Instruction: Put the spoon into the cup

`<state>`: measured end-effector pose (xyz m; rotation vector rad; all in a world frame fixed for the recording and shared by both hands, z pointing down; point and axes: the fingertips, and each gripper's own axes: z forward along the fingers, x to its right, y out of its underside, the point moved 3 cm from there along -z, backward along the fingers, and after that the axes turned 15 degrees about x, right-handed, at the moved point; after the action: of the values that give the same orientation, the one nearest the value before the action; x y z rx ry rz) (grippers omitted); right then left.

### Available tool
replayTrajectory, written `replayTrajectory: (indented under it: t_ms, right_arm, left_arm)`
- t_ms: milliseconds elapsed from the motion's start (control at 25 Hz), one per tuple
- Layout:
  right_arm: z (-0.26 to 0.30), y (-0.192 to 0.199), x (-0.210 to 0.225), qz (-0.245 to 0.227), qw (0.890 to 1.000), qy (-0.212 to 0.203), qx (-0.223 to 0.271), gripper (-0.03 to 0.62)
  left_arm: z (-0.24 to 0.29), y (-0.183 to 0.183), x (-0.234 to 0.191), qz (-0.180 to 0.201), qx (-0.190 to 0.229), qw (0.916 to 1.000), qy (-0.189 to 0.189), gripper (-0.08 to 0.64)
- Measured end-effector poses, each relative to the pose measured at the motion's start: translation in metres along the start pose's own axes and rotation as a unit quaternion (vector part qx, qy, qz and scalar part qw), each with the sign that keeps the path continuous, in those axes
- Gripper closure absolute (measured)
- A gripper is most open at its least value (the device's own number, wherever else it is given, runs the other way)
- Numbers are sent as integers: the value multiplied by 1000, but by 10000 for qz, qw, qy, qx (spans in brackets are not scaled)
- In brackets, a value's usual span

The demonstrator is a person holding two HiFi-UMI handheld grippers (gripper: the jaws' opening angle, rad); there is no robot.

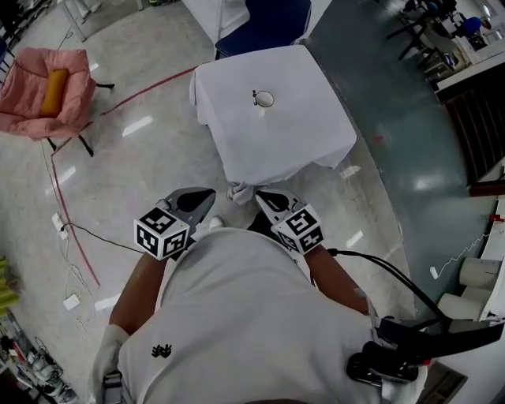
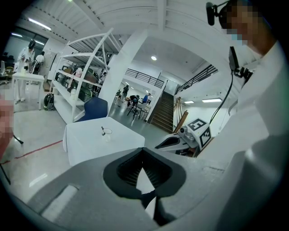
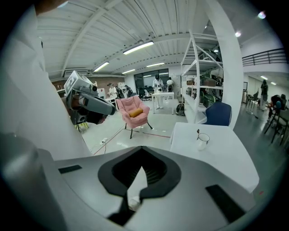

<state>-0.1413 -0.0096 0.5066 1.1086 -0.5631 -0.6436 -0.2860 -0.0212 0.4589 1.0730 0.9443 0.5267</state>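
A small clear cup [image 1: 265, 99] stands on the white-clothed table [image 1: 292, 134], well ahead of me. A dark spoon handle [image 1: 255, 95] sticks up at the cup's left rim; the spoon seems to stand in the cup. Both gripper views show them far off: cup [image 2: 107, 133] with spoon [image 2: 103, 130], and cup [image 3: 203, 139] with spoon [image 3: 198, 132]. My left gripper [image 1: 201, 203] and right gripper [image 1: 267, 201] are held close to my chest, a good way short of the table. Each is shut with nothing between its jaws, as seen on the left gripper [image 2: 143, 151] and the right gripper [image 3: 141, 151].
A pink armchair [image 1: 47, 95] with an orange cushion stands at the far left. A blue chair [image 1: 272, 24] sits behind the table. Red tape [image 1: 146, 91] and a cable [image 1: 95, 233] lie on the glossy floor. White shelving [image 3: 203, 81] rises beyond the table.
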Motion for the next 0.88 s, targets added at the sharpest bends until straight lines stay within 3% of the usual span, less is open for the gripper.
replayTrajectory:
  t_ms: [880]
  right_arm:
    - [2,9,3,32,10000,1,-36,584]
  left_arm:
    - [7,12,-8,-186,-140,9997,-70,548]
